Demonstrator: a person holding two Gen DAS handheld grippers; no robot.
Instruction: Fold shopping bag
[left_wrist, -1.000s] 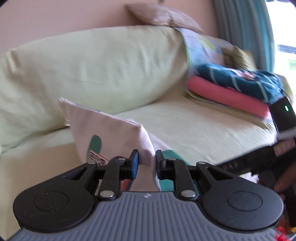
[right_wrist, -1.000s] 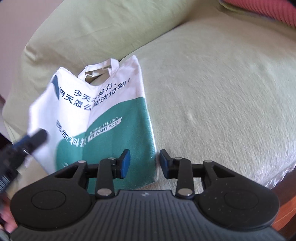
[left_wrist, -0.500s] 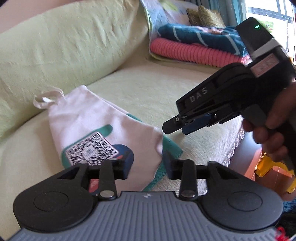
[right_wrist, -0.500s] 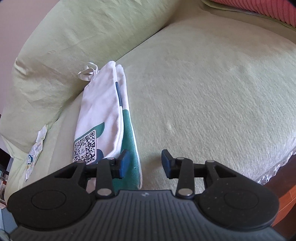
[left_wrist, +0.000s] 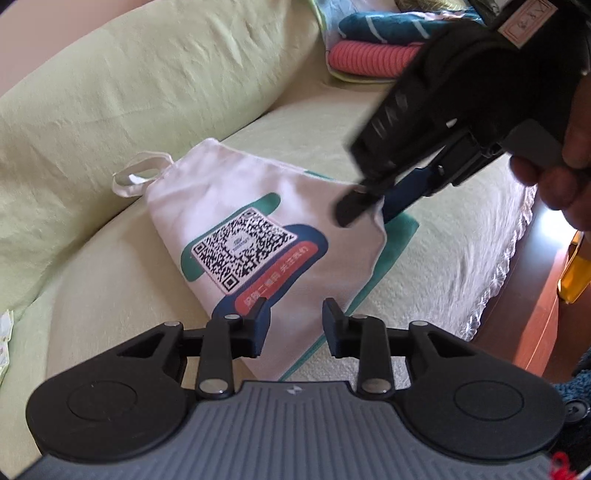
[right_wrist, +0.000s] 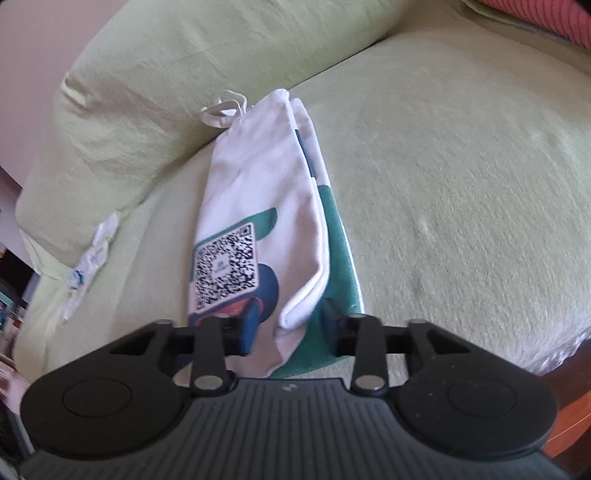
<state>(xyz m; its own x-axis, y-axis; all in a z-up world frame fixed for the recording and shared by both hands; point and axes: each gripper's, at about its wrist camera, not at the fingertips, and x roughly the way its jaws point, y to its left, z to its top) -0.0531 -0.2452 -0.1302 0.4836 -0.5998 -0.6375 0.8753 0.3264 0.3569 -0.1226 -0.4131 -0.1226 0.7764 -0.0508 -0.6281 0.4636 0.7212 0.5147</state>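
While the folded tote bag (left_wrist: 258, 206) lies flat on the sofa (left_wrist: 110, 92), the left tongs (left_wrist: 295, 317) and right tongs (right_wrist: 288, 317) stand apart, lately narrowing, each astride its near edge.

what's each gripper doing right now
left gripper: open, jaws just closing, over the shopping bag, not pinching it
right gripper: open, just closing, bag's folded corner between the jaws
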